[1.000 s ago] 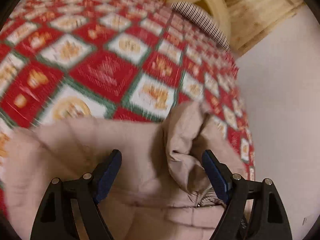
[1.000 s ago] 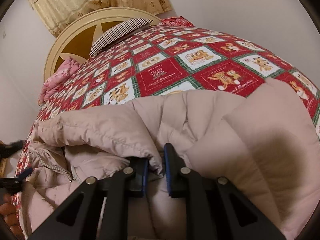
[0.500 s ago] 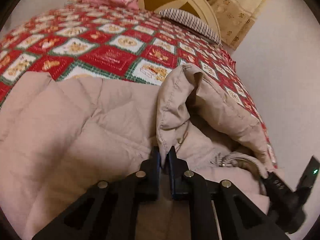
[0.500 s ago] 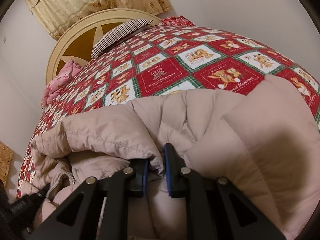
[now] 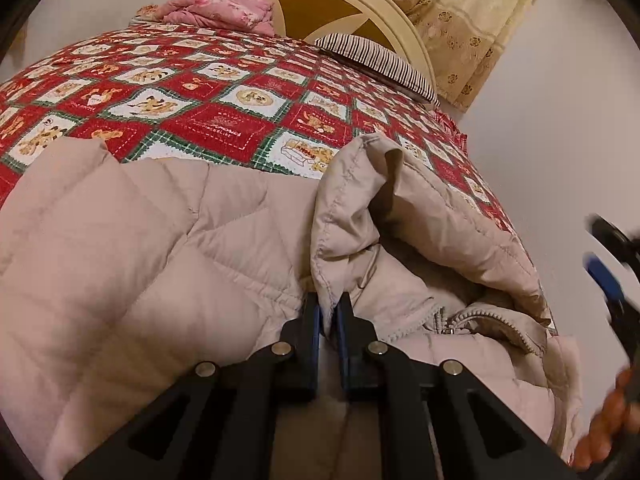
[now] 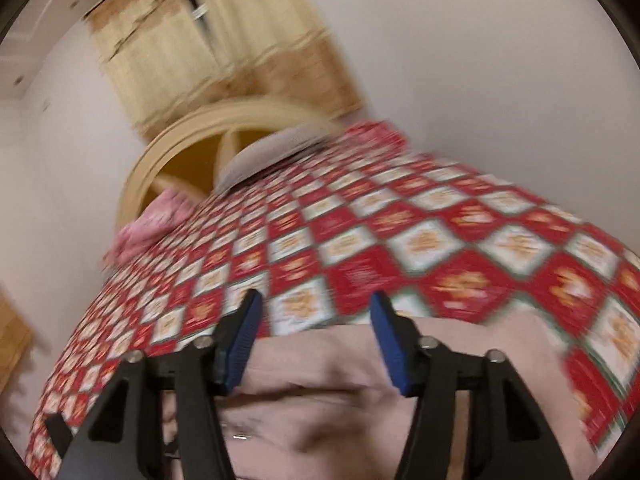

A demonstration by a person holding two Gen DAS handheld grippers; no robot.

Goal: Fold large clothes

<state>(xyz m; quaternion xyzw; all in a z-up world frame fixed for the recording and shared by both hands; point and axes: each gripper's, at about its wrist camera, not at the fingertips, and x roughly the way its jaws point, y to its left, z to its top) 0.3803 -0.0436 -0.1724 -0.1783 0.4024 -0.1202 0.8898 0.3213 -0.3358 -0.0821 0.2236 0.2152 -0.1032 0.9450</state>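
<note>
Jacket (image 5: 168,264) on the bed (image 5: 224,120): left gripper (image 5: 328,316) pinches its folded edge; right gripper (image 6: 316,340), fingers just spreading, empty, needs a new hold.

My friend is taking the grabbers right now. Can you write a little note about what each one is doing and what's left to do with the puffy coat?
Left tool: shut on a folded edge of the coat, low near the camera.
Right tool: its jaws have just been opening; nothing between them. It hangs above the coat with the quilt beyond. That view is blurred.
Coat: lies on the quilt at the near end of the bed, bunched on the right by the zipper, flatter on the left.
Done: one edge is gripped and turned up.
Left: probably carry that edge across, then smooth and finish the fold; no neat fold shows yet.
</note>
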